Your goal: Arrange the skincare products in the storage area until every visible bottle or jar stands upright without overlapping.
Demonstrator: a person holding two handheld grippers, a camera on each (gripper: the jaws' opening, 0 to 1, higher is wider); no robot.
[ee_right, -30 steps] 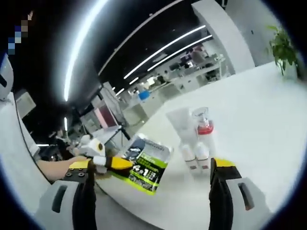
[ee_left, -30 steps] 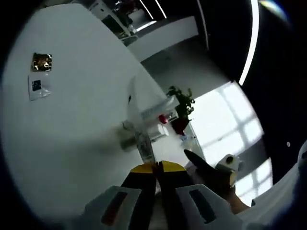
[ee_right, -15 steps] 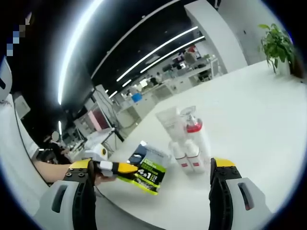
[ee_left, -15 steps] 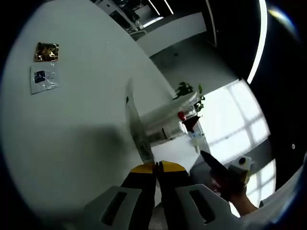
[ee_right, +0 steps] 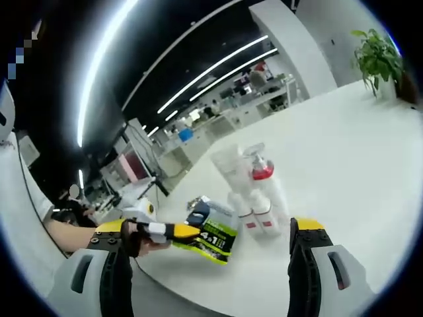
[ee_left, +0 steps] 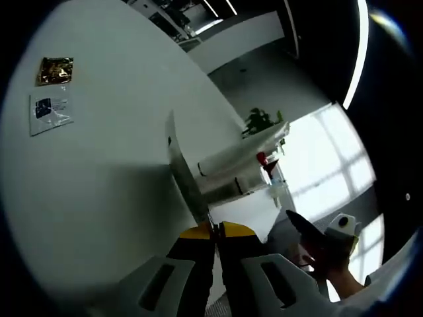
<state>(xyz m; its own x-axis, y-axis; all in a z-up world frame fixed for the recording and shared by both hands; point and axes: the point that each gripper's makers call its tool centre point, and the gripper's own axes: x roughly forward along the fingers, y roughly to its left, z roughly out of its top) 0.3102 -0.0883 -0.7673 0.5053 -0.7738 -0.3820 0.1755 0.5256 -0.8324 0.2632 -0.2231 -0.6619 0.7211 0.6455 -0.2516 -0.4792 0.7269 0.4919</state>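
Left gripper (ee_left: 215,231): jaws closed on a green-labelled sachet (ee_right: 213,231), held above the white desk (ee_right: 344,152). Right gripper (ee_right: 208,231): jaws spread wide, nothing held. Pump bottle (ee_right: 259,173) and tubes (ee_right: 254,212) are grouped upright just beside the sachet.

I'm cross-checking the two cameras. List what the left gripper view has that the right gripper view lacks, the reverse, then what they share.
Left gripper view alone: a gold packet and a white sachet lying apart on the table.

Right gripper view alone: the green printed face of the pouch, and office desks beyond.

Shared: the left claw shut on the pouch, the red-collared pump bottle, the white tube and the potted plant.
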